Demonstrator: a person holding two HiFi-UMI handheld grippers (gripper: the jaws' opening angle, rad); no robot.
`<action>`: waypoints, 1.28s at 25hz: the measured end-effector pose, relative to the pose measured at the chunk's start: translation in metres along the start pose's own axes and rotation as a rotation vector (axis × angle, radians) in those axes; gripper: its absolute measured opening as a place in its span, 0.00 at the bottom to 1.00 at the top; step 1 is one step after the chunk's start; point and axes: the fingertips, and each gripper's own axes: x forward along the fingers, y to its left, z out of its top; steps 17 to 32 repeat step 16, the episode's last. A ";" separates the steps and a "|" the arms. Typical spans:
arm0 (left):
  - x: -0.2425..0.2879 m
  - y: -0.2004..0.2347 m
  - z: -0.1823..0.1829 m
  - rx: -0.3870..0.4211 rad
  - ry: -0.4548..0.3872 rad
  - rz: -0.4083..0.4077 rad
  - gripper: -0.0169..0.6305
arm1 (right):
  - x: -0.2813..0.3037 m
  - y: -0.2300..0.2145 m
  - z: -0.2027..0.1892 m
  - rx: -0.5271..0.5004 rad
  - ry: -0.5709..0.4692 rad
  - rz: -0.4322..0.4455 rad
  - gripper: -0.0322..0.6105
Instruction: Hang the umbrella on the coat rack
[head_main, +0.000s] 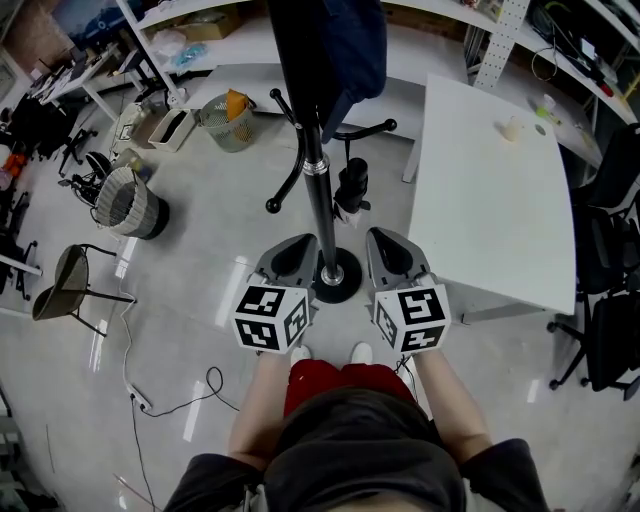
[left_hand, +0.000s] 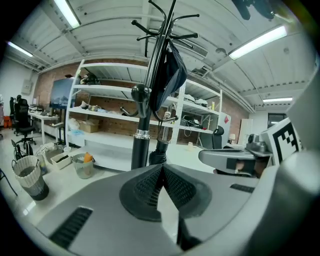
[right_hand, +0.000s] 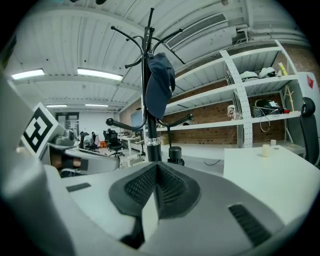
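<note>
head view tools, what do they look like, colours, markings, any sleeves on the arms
Left tool and right tool are smooth grey wedge-shaped shells, each carrying a white cube with black square markers. In the gripper views their pads are dark and ribbed. The person wears dark short sleeves.

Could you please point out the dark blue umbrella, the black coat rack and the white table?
dark blue umbrella (right_hand: 159, 85): right gripper view, hanging fabric.
black metal coat rack (head_main: 321, 215): head view, pole.
white table (head_main: 490, 200): head view, bare top.
</note>
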 end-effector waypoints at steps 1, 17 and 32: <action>-0.002 0.000 0.001 -0.001 -0.003 0.005 0.04 | -0.002 0.000 0.003 0.000 -0.006 0.003 0.08; -0.024 -0.016 0.021 0.009 -0.071 0.037 0.04 | -0.029 0.000 0.026 -0.007 -0.085 0.034 0.08; -0.024 -0.016 0.021 0.009 -0.071 0.037 0.04 | -0.029 0.000 0.026 -0.007 -0.085 0.034 0.08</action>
